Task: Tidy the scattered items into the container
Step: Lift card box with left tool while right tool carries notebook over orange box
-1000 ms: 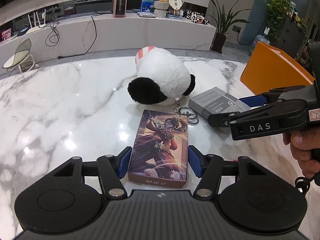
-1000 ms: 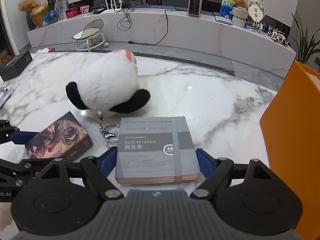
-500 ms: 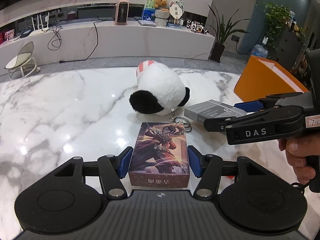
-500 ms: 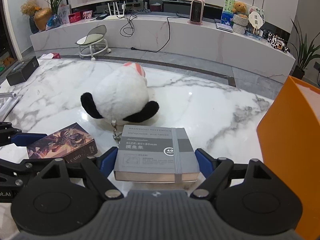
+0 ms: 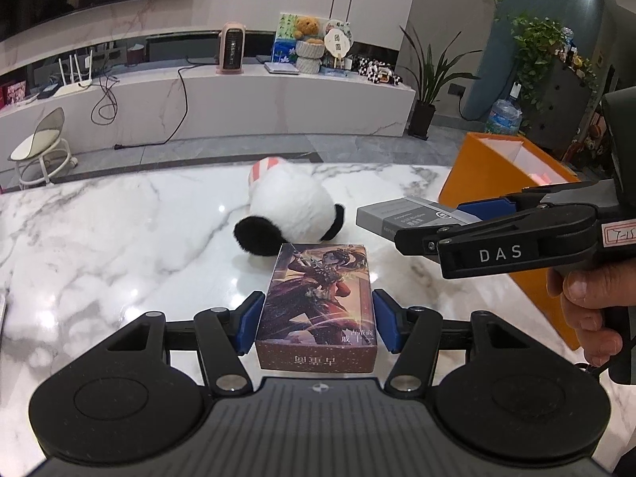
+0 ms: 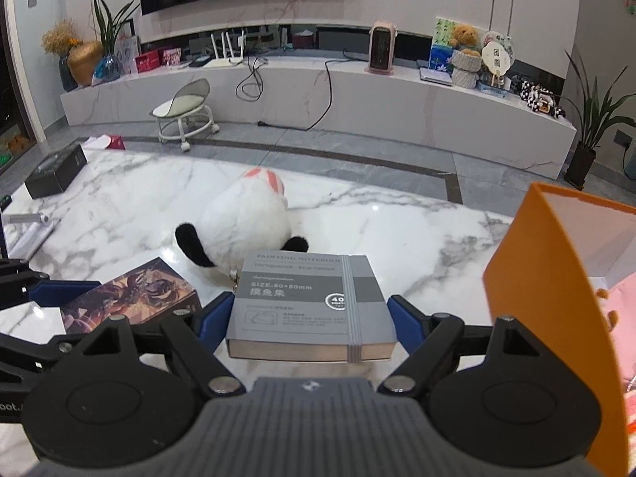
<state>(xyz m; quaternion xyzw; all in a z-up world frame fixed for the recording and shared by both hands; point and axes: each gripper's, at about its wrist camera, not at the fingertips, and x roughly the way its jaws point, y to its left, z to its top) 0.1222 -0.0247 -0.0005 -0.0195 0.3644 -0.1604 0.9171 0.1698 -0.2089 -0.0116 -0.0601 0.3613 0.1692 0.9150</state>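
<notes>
My left gripper is shut on an illustrated card box, held clear of the marble table. My right gripper is shut on a grey painting notebook, also lifted; the left wrist view shows that notebook in the right gripper beside the box. A white and black panda plush lies on the table beyond both items. The orange container stands open at the right, with the right gripper just left of its wall. In the right wrist view the card box appears at lower left.
A black box and a white roll lie at the table's far left. A person's hand holds the right gripper's handle. Behind the table are a grey floor, a small stool and a long white bench.
Both grippers have risen with their items, the card box and the notebook now off the table. The plush and its keyring sit lower and farther away in view; the container's opening shows more.
</notes>
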